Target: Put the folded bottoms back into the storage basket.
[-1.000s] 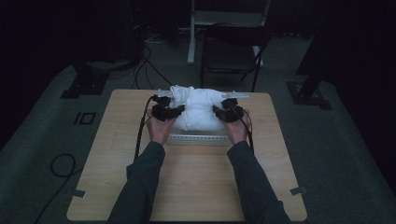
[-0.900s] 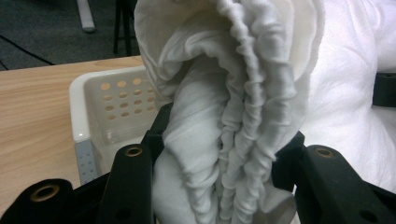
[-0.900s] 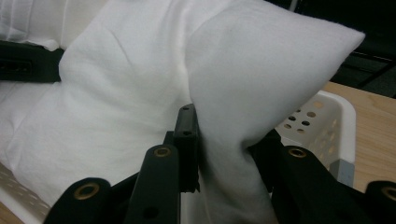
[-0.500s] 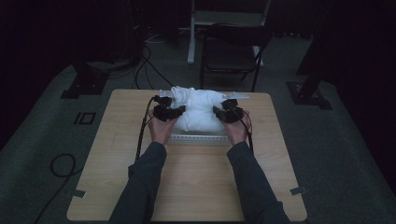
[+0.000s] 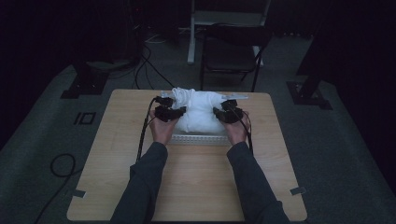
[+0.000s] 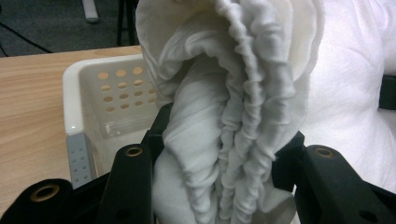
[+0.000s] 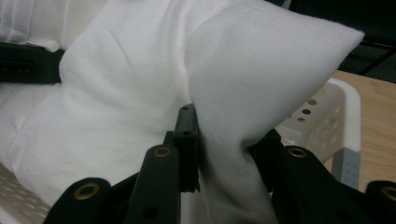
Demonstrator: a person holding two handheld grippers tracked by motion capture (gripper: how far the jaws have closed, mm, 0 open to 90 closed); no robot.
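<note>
Gripping white bedding (image 5: 198, 112) | left gripper (image 5: 169, 112), right gripper (image 5: 229, 114) both clamped on folds | bulk over basket (image 6: 77, 107), not yet tucked in

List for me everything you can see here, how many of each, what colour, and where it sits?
white cloth: one, white, bunched up in the basket, clamped at both ends.
basket: one, white plastic with round holes, at the far middle of the table.
table: one, light wood, centre of the room.
chair: one, dark, beyond the table.
cables: several, black, on the grey floor at the left.
left gripper: one, black, shut on a gathered fold at the cloth's left end.
right gripper: one, black, shut on the cloth's right corner.
sleeves: two, dark grey, entering from the bottom.
</note>
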